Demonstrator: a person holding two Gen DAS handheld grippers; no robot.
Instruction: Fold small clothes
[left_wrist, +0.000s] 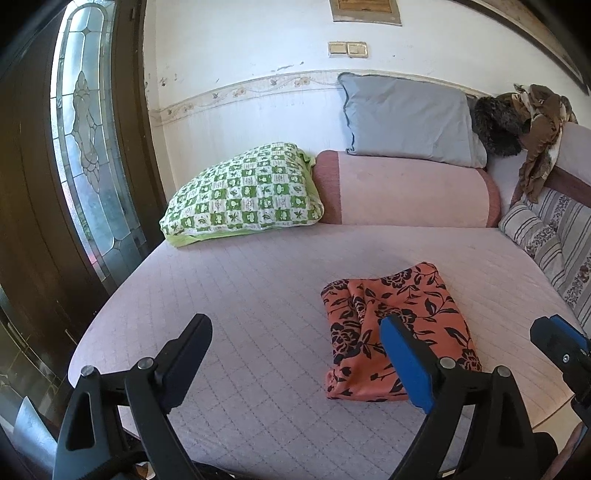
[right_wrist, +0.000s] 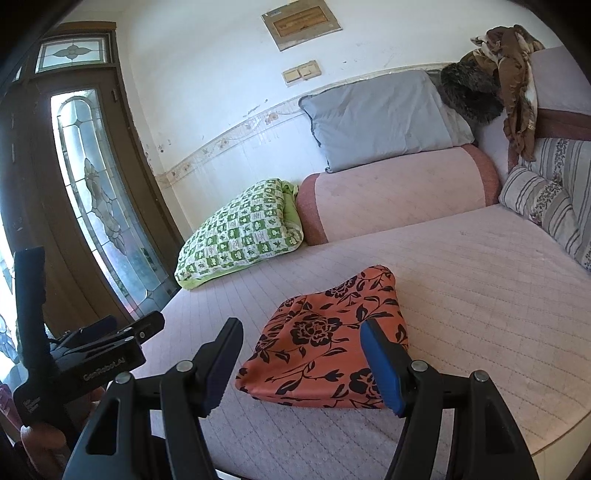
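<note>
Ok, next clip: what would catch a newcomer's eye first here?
The orange cloth with black flowers, lying folded on the pale pink bed cover just ahead of both grippers. Behind it, a green checked pillow leans near the glass-paneled door, and neither gripper holds anything.

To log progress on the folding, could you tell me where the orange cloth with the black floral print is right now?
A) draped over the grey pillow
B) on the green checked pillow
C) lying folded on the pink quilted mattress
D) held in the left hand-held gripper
C: the orange cloth with the black floral print lies folded flat on the pink quilted mattress, and neither hand-held gripper holds it.
</note>
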